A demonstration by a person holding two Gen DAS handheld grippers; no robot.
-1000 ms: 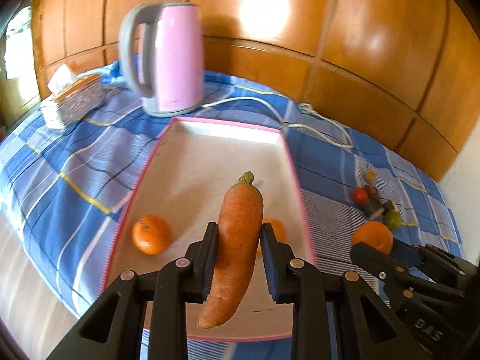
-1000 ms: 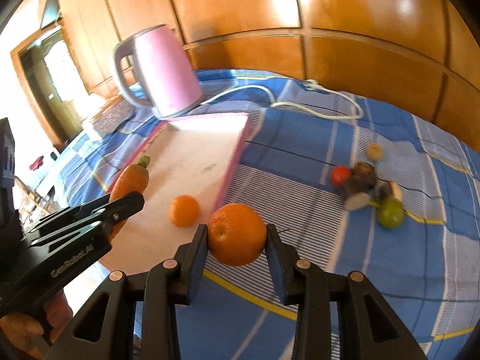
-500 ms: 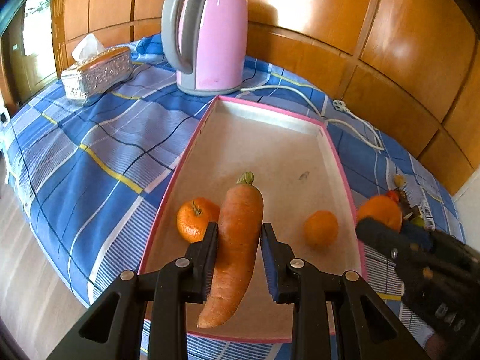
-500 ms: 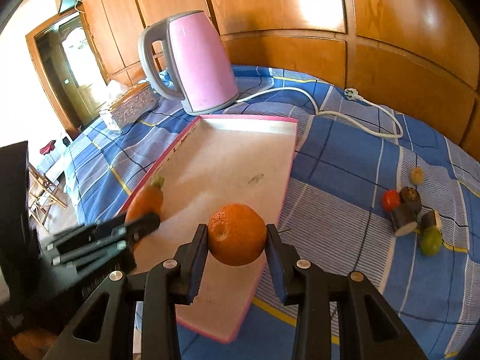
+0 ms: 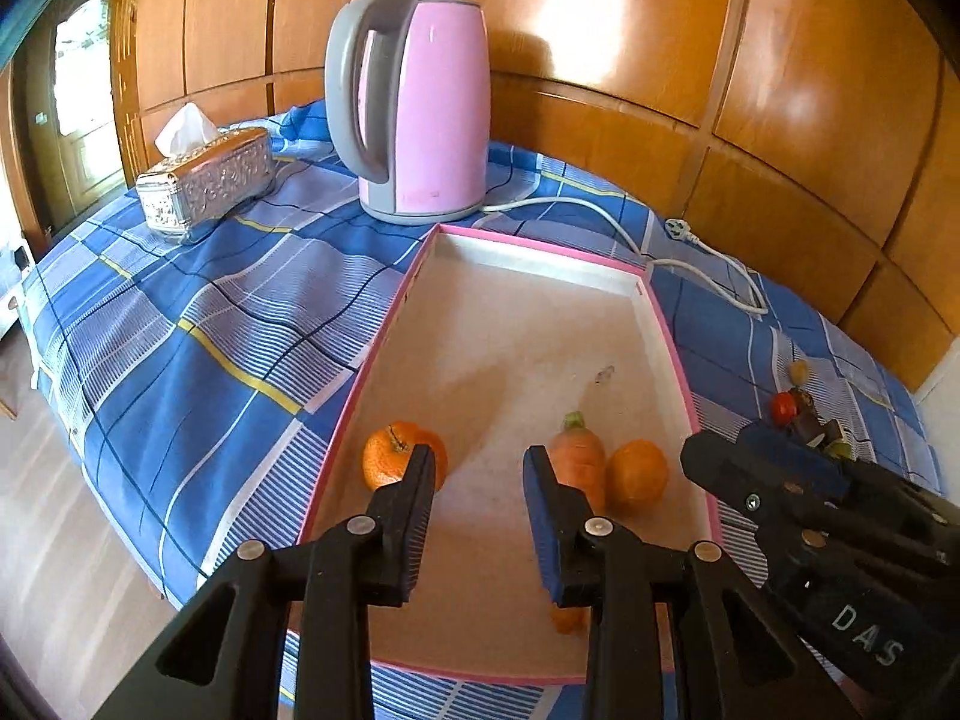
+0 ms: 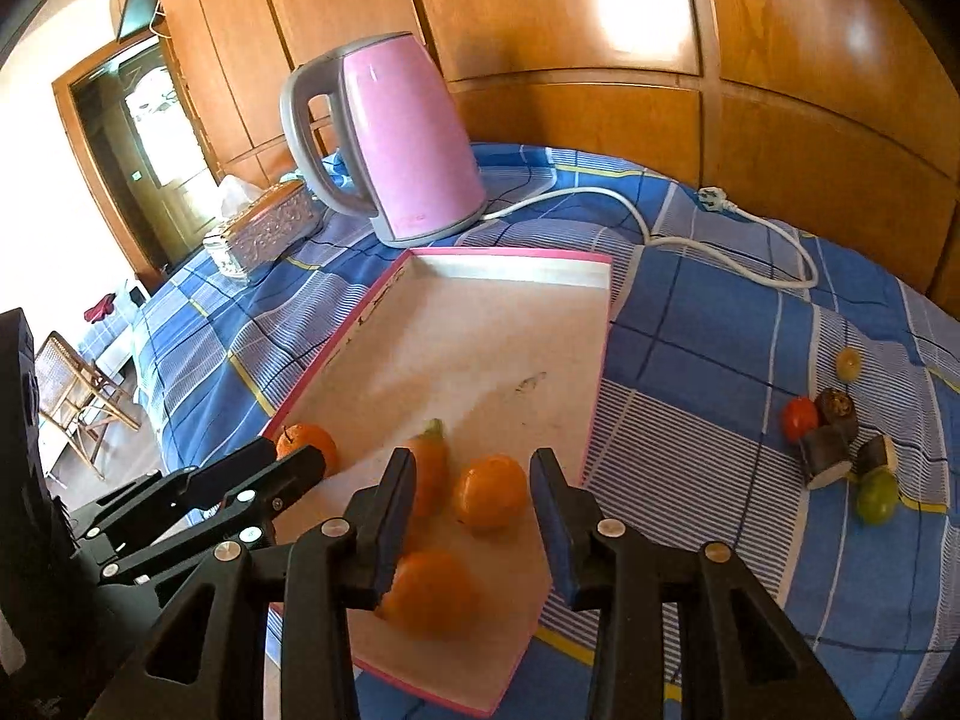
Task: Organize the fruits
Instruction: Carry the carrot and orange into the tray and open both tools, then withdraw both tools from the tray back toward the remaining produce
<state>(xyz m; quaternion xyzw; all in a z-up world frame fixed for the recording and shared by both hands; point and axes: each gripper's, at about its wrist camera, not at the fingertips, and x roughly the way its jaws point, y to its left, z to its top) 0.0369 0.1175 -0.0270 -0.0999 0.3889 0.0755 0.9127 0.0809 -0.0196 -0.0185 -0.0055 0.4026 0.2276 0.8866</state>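
Note:
A pink-rimmed white tray point(image 5: 672, 336) point(image 6: 600, 372) lies on the blue plaid cloth. In it lie a carrot point(image 5: 579, 456) point(image 6: 429, 465), a mandarin point(image 5: 390, 462) point(image 6: 303, 441) at the left, and an orange point(image 5: 639, 474) point(image 6: 489, 492) beside the carrot. A blurred larger orange point(image 6: 429, 594) sits near the tray's front, below my right gripper. My left gripper point(image 5: 477, 468) is open and empty above the tray. My right gripper point(image 6: 474, 468) is open and empty; its black body shows at the right of the left wrist view point(image 5: 810, 510).
A pink kettle point(image 5: 414, 108) point(image 6: 396, 138) stands behind the tray with its white cord point(image 6: 720, 228) trailing right. A silver tissue box point(image 5: 204, 180) sits far left. Small fruits and dark pieces point(image 6: 840, 438) lie on the cloth at the right. Wood panelling backs the table.
Both grippers opened. The carrot left my left gripper and lies in the tray beside the orange. The larger orange left my right gripper and sits blurred at the tray's front.

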